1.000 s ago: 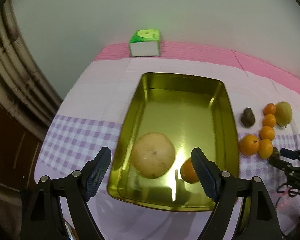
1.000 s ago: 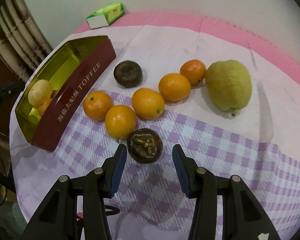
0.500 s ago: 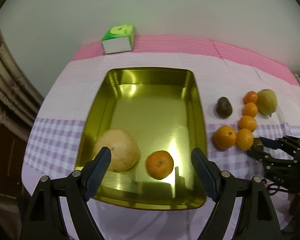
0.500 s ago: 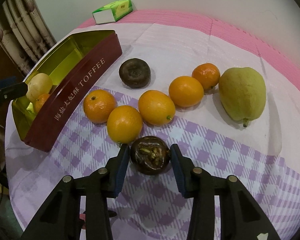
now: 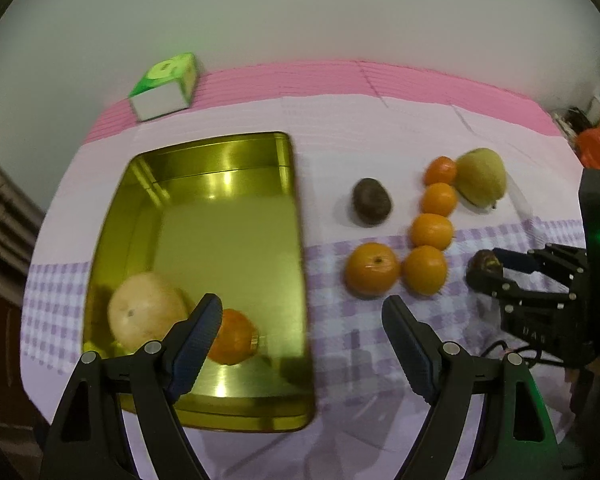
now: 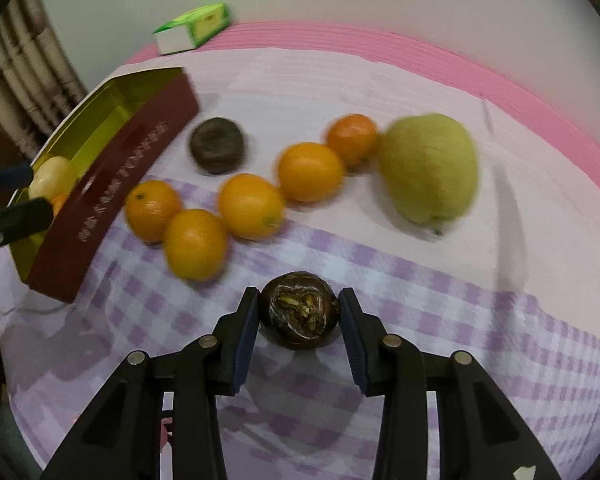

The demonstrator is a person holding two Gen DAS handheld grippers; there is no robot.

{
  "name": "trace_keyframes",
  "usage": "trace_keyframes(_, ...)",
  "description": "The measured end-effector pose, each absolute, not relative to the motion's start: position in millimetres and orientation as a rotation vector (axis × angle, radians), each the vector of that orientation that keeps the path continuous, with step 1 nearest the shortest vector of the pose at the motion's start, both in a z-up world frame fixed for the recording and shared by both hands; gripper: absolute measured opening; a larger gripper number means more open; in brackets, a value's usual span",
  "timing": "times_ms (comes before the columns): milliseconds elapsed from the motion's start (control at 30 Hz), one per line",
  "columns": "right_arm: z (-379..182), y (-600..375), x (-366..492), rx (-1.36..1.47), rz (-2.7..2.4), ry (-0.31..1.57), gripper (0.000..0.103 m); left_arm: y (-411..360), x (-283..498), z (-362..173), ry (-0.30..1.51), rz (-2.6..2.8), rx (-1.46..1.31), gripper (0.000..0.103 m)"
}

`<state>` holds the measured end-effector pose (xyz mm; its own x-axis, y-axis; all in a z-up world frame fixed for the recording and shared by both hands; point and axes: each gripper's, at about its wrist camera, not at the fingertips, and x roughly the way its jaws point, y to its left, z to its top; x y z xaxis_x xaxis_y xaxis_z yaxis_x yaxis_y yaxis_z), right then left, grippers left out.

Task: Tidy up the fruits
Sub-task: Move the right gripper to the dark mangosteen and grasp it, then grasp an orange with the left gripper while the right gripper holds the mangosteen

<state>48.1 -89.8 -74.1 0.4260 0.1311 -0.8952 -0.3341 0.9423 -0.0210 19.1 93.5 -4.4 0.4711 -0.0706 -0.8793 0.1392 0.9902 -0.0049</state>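
Two pads of the right claw press the sides of the dark brown fruit, which they have just closed on; a second ago it lay between them untouched. It sits just above the checked cloth, near the oranges. The left claw gapes empty, now beside the gold tin rather than over it.

Both grippers are black linkage frames with silver pivot screws and dark-blue ribbed fingers.
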Motion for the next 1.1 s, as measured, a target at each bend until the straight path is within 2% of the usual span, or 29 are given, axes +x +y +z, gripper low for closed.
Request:
trace_keyframes(233, -73, -119, 50, -0.155, 0.230, 1.110, 0.037, 68, 25, -6, 1.066, -0.204, 0.129, 0.080)
trace_keyframes(300, -73, -121, 51, -0.134, 0.229, 1.111, 0.037, 63, 27, -7, 1.074, -0.224, 0.140, 0.072)
trace_keyframes(367, -73, -120, 51, -0.136, 0.226, 1.105, 0.037, 58, 31, -10, 1.089, -0.243, 0.143, 0.068)
trace_keyframes(767, -72, -125, 52, -0.101, 0.229, 1.104, 0.037, 40, 46, -27, 1.135, -0.304, 0.206, 0.056)
trace_keyframes(1100, -72, -126, 52, -0.089, 0.231, 1.107, 0.037, 32, 57, -42, 1.171, -0.325, 0.251, 0.049)
